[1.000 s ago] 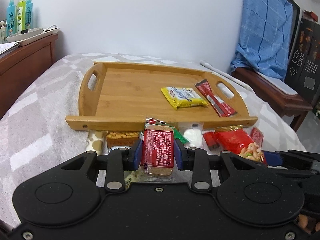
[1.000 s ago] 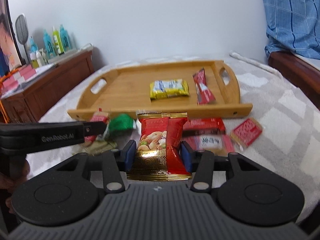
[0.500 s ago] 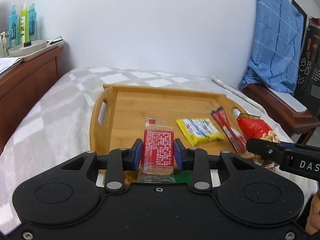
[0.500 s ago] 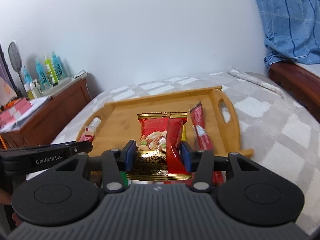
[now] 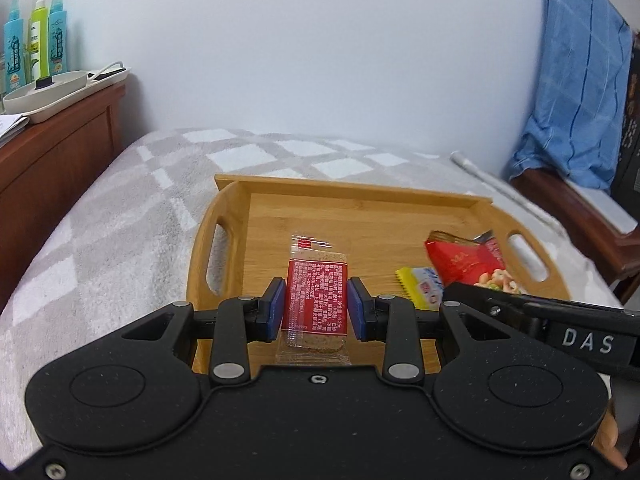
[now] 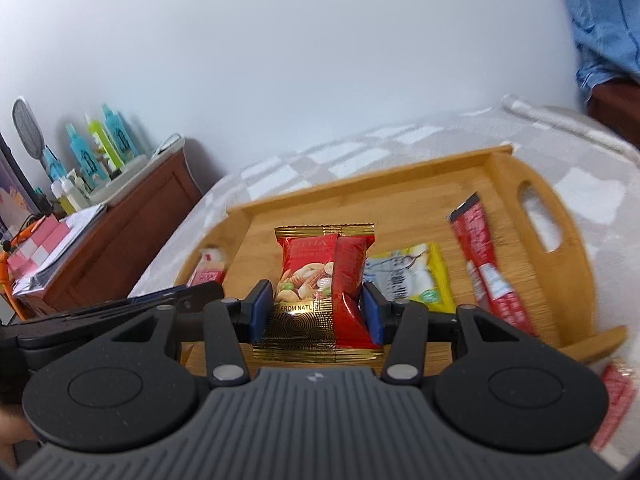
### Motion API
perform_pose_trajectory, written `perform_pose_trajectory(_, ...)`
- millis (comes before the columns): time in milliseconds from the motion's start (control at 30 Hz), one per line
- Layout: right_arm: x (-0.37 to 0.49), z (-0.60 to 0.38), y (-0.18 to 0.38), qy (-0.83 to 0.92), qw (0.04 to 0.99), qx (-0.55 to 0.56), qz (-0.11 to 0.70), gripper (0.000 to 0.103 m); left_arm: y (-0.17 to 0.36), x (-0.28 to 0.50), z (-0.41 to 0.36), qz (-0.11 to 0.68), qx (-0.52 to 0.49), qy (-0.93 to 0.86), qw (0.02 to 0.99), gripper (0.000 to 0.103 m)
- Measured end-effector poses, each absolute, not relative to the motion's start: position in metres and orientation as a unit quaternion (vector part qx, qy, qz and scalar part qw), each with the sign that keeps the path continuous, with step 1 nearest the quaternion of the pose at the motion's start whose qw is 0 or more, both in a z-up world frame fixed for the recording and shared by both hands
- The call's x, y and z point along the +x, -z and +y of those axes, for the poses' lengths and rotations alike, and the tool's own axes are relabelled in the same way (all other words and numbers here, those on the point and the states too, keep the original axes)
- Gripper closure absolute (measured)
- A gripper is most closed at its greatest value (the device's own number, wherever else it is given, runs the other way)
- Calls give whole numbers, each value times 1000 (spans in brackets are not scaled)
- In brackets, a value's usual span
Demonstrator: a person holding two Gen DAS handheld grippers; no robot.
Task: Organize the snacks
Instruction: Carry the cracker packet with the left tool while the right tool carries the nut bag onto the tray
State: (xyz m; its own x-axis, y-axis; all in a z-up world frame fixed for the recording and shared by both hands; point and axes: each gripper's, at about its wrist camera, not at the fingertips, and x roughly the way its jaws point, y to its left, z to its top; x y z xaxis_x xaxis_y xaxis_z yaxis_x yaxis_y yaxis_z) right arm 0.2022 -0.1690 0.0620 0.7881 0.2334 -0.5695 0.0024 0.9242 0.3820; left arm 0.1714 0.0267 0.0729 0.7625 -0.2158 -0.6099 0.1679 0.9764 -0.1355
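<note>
A: What has the left gripper (image 5: 316, 305) got?

B: Its blue pads are clamped on the sides of a red cracker packet (image 5: 316, 300), jaws fairly narrow. The packet stands on end, long axis pointing away from the camera, over the near left part of the wooden tray (image 5: 352, 216).

A: And the right gripper (image 6: 319, 310)?

B: Set a bit wider, squeezing a red-and-gold nut bag (image 6: 320, 280). That bag also runs lengthwise away from the camera, its crimped gold edge at the far end, above the tray's middle.

A: What lies around them?

B: On the tray floor, a yellow packet (image 6: 408, 276) just right of the nut bag, and a long red stick sachet (image 6: 486, 268) beside the right handle. The tray sits on a grey checked blanket (image 5: 120, 216).

A: Any change from a second ago?

B: Yes. Both grippers were then short of the tray, over the loose snacks at its near edge; now both packets hang over the tray itself, and the right view has tilted.
</note>
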Motion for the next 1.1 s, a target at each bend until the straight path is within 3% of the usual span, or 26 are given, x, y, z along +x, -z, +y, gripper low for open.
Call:
perform_pose_trajectory(733, 228, -149, -41, -22, 936, 101, 337, 51, -44, 193, 24, 343, -21, 97, 934, 72)
perform_pose_trajectory(1100, 229, -153, -41, -28, 935, 102, 339, 44, -40, 195, 25, 345, -20, 93, 934, 71)
